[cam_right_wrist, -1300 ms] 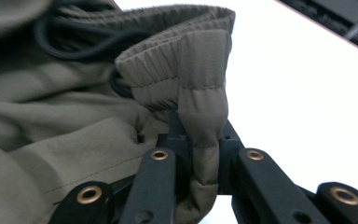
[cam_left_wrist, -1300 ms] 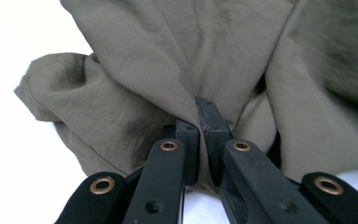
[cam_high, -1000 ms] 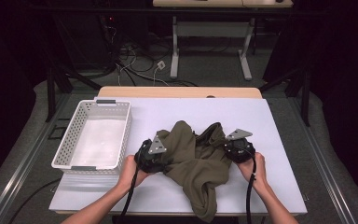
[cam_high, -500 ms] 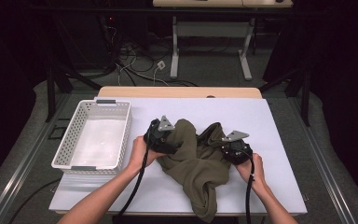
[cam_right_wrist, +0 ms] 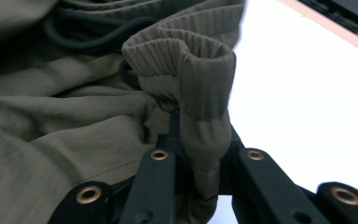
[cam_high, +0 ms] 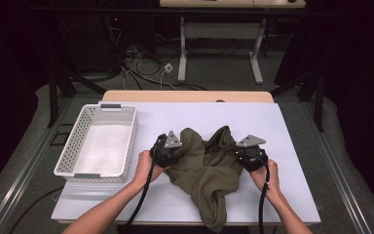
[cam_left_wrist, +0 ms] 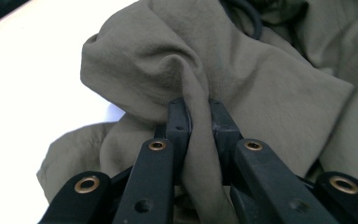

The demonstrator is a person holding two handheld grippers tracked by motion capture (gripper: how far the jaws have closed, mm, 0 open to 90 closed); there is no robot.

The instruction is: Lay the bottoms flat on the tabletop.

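Olive garment (cam_high: 205,170) pinched in left claw (cam_left_wrist: 199,122) and right claw (cam_right_wrist: 200,140)

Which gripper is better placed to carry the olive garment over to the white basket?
Left. The left gripper, shut on the olive garment, sits beside the white basket; the right gripper holds its far side.

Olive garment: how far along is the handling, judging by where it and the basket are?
Done: both grips are on. The left gripper, whose jaws have just been closing, pinches a fold of the olive garment; the right gripper clamps its ribbed hem. In hand: the crumpled garment on the table. Left: straightening it; the white basket holds nothing.
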